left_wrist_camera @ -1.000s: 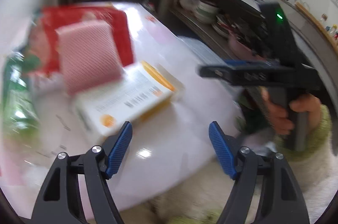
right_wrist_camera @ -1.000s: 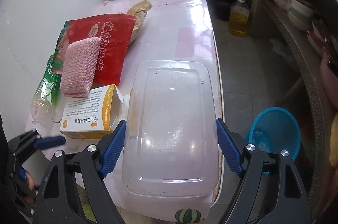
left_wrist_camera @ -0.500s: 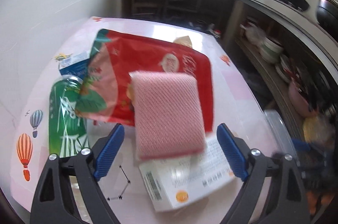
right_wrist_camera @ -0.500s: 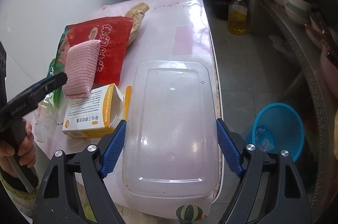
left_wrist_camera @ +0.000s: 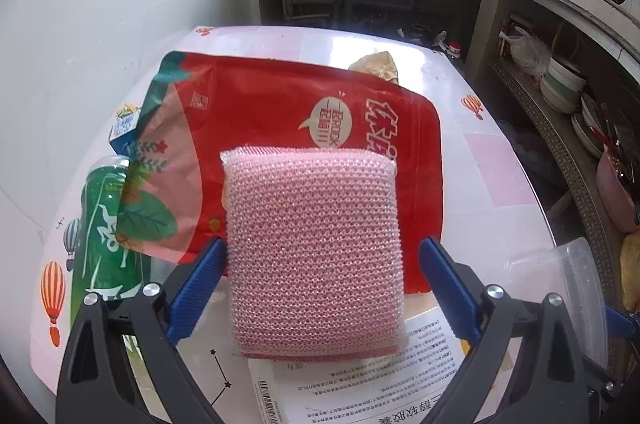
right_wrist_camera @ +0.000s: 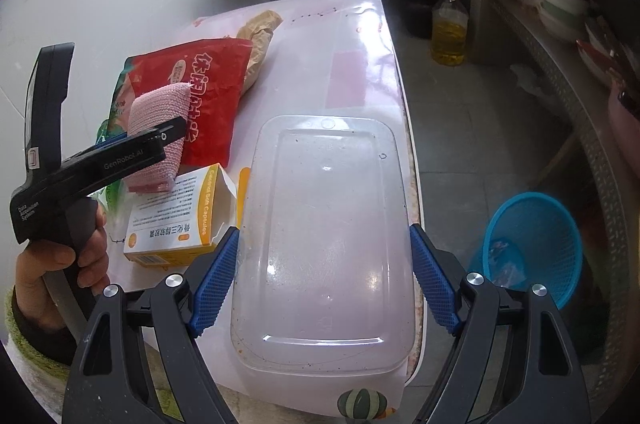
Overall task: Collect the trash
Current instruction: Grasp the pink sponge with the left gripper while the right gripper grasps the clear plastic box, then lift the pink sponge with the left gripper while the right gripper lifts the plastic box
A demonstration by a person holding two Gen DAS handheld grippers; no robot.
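Observation:
A pink mesh scrub sponge (left_wrist_camera: 314,248) lies on a red snack bag (left_wrist_camera: 280,128) and a white-and-orange medicine box (left_wrist_camera: 360,384). My left gripper (left_wrist_camera: 322,288) is open with its blue pads either side of the sponge, not closed on it. A green plastic bottle (left_wrist_camera: 100,236) lies at the left. My right gripper (right_wrist_camera: 322,282) is open and empty over a clear plastic lid (right_wrist_camera: 326,224). The sponge (right_wrist_camera: 158,140), red bag (right_wrist_camera: 200,92) and box (right_wrist_camera: 180,216) also show in the right wrist view, with the left gripper's body (right_wrist_camera: 100,160) over them.
A blue mesh waste basket (right_wrist_camera: 528,248) stands on the floor right of the table (right_wrist_camera: 352,64). A crumpled brown paper bag (right_wrist_camera: 258,44) lies behind the red bag. An oil bottle (right_wrist_camera: 448,28) stands on the floor. Shelves with bowls (left_wrist_camera: 564,84) run along the right.
My left gripper swung from the table's near edge to face the pile and moved in until its pads flank the pink sponge. The right gripper stayed over the lid.

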